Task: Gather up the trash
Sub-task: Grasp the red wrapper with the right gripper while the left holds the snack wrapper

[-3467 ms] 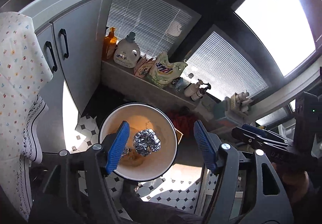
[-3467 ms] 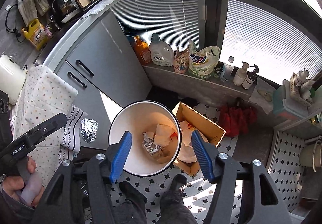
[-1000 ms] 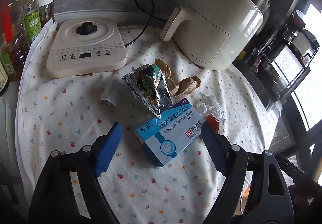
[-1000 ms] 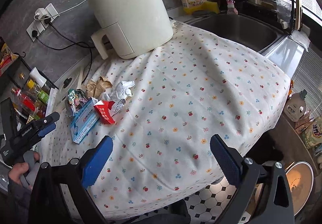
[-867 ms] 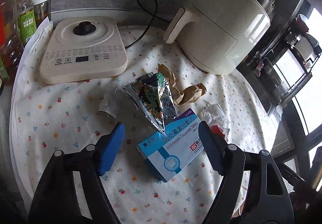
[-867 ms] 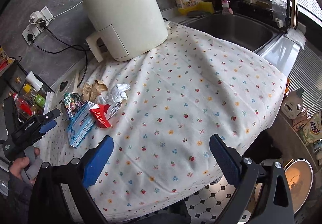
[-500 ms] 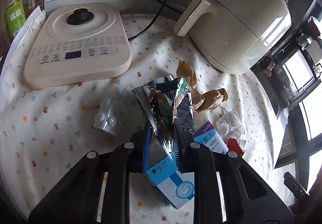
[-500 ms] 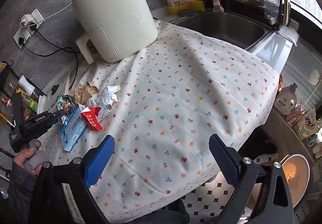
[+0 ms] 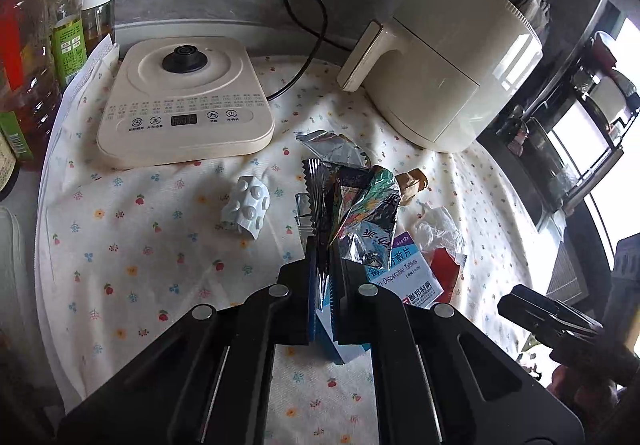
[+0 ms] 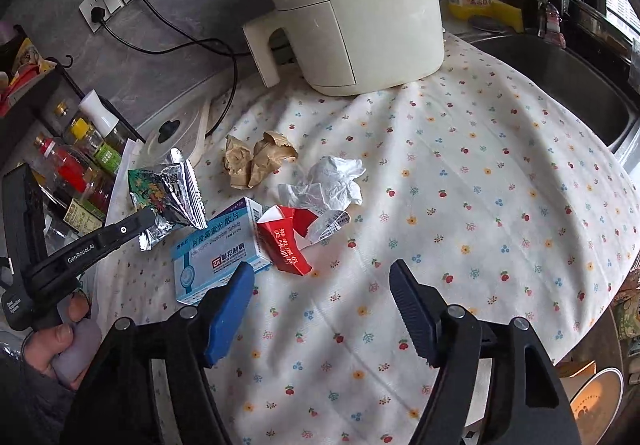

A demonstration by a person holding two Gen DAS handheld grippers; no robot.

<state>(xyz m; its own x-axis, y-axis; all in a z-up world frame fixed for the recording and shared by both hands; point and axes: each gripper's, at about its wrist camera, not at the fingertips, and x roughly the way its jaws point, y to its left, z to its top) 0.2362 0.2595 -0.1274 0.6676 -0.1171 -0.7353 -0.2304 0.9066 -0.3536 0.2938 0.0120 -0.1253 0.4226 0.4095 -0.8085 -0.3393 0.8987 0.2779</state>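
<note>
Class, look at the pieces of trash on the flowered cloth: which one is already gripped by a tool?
The shiny foil snack wrapper. The left tool is shut on its edge, while the blue medicine box, red carton, brown paper and white tissue lie untouched.

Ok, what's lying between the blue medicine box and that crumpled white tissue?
In the right wrist view, a torn red carton lies between the blue medicine box and the crumpled white tissue, with a clear plastic scrap beside it.

White cloth (image 10: pixel 460 173) dotted with small flowers; silver foil wrapper (image 9: pixel 360 205) printed green; blue-and-white box (image 10: pixel 216 249); red carton (image 10: pixel 286 241).
</note>
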